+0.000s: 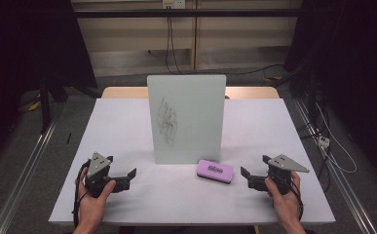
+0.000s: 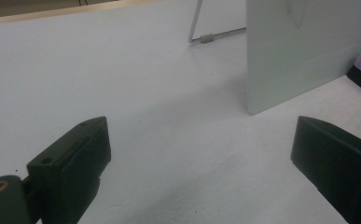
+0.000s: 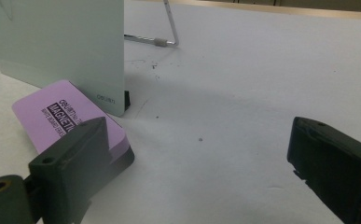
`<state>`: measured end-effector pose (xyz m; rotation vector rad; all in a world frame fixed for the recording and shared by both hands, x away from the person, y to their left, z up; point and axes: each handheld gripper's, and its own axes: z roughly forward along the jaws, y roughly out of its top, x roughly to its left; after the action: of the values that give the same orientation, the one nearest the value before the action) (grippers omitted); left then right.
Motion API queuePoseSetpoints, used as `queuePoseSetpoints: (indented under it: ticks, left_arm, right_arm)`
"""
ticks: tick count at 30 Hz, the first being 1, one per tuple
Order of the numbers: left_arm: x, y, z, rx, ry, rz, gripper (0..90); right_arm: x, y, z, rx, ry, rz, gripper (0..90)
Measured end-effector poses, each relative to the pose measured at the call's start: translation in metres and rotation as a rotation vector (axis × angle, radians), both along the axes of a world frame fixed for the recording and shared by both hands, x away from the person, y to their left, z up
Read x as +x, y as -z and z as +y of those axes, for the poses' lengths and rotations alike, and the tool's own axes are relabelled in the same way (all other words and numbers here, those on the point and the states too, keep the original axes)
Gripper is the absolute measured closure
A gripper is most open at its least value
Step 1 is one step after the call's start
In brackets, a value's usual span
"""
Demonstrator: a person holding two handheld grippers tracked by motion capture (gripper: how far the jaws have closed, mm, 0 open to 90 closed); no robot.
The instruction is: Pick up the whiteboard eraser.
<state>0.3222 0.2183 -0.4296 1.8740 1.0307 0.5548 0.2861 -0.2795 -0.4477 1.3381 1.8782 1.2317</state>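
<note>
— Me, at the remote desk: where's the eraser (image 1: 215, 171)?
— On the table (image 1: 127, 122), just before the board (image 1: 186, 117), toward its right corner.
— Grippers?
— Left gripper (image 1: 130, 176) before the board's left; right gripper (image 1: 247, 175) right of the eraser.

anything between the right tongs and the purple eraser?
Nothing: in the high view only bare white table separates the right tongs from the purple eraser. Both tongs stand open; the left tongs are empty too.
</note>
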Motion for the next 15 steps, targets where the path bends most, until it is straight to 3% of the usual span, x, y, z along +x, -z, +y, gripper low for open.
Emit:
queuePoseSetpoints:
  ticks: [8, 12, 15]
  left_arm:
    - [0.0006, -0.0003, -0.0013, 0.002, -0.008, 0.002, 4.9]
    - [0.0, 0.0001, -0.0025, -0.007, -0.002, 0.008, 4.9]
    - [-0.0003, 0.0005, -0.0038, 0.001, 0.003, 0.009, 4.9]
  right_arm:
    - [0.0002, 0.0014, 0.0015, 0.009, -0.032, 0.013, 6.2]
    - [-0.0013, 0.0009, 0.0018, 0.017, -0.028, -0.012, 7.7]
    - [-0.002, 0.0012, 0.0032, -0.002, -0.018, -0.004, 9.0]
